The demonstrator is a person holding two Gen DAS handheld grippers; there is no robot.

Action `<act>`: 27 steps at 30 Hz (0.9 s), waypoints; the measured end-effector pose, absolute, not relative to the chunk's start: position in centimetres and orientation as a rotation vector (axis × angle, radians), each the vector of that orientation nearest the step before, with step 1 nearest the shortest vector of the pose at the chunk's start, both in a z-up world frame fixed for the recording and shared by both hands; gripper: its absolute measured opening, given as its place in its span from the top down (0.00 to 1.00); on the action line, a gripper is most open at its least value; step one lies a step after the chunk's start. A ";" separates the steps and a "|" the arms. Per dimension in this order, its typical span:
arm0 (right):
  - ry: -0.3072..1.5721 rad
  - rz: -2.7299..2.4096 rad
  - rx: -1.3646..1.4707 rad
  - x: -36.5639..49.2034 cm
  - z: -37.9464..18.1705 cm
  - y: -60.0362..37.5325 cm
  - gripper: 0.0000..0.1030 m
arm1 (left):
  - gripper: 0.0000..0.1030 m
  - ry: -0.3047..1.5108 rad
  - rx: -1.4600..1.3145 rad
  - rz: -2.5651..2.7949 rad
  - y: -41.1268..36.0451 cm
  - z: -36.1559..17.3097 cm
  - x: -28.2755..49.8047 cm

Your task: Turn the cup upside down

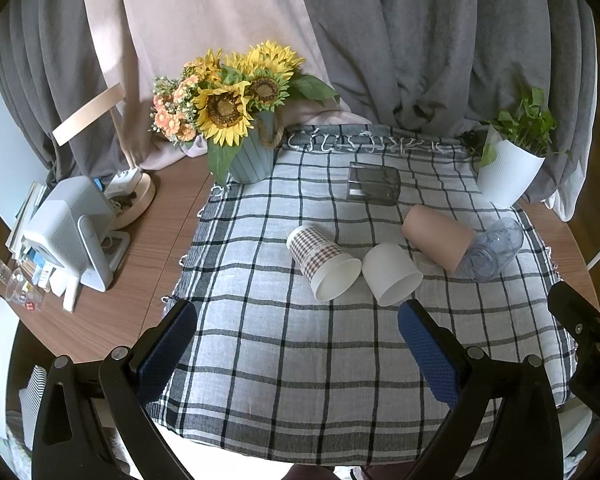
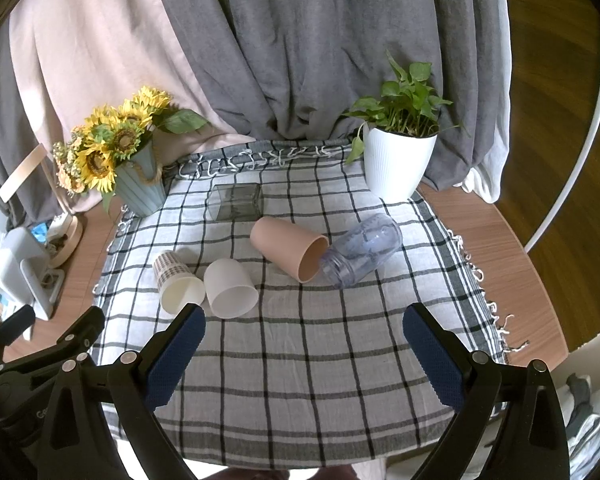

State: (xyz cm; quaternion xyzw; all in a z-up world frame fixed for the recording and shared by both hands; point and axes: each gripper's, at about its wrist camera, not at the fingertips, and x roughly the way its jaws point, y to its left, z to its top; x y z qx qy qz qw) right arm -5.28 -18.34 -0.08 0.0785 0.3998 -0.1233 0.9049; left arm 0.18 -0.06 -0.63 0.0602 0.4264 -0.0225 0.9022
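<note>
Several cups lie on their sides on the checked cloth: a plaid paper cup, a white cup, a tan cup, a clear plastic cup and a dark grey square glass. My left gripper is open and empty, near the cloth's front, short of the plaid and white cups. My right gripper is open and empty, short of the cups.
A sunflower vase stands at the cloth's back left. A white plant pot stands at the back right. A grey device, a lamp base and clutter sit on the wooden table at left. Curtains hang behind.
</note>
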 end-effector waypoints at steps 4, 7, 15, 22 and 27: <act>0.825 -0.254 0.163 -5.3 -0.2 -18.4 0.03 | 0.00 0.881 0.123 -0.047 -0.1 -0.6 0.2; 0.825 -0.255 0.162 -5.2 -0.1 -18.3 0.03 | 0.00 0.883 0.123 -0.048 0.0 -0.6 0.2; 0.825 -0.255 0.162 -5.2 -0.1 -18.4 0.03 | 0.00 0.883 0.123 -0.046 -0.1 -0.7 0.2; 0.824 -0.253 0.163 -5.4 0.1 -18.5 0.03 | 0.00 0.883 0.123 -0.046 -0.1 -0.6 0.2; 0.826 -0.254 0.163 -5.1 0.0 -18.4 0.03 | 0.00 0.883 0.124 -0.047 -0.1 -0.6 0.2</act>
